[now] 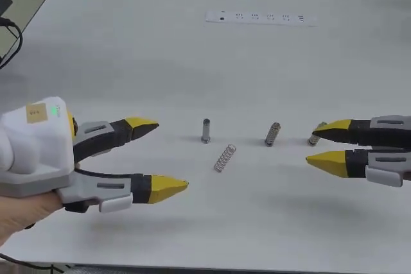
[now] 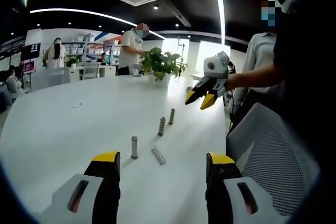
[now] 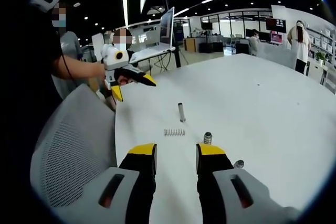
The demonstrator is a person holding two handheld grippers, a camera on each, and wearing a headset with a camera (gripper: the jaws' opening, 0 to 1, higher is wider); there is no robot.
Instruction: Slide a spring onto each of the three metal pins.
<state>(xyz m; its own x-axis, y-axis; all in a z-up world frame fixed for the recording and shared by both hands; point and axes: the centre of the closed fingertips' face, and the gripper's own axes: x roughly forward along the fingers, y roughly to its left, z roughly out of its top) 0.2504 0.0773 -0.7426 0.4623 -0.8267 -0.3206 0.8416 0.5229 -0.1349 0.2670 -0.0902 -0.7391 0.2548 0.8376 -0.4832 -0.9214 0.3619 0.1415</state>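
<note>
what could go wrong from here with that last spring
1. The loose spring lies flat on the table. Pinched off-centre, it may roll or flick away.
2. The bare pin is thin and stands upright, so a spring pushed on at an angle might tip it.
3. The right gripper has its open jaw tips right beside the end pin, which already carries a spring. A careless move could knock it over.
</note>
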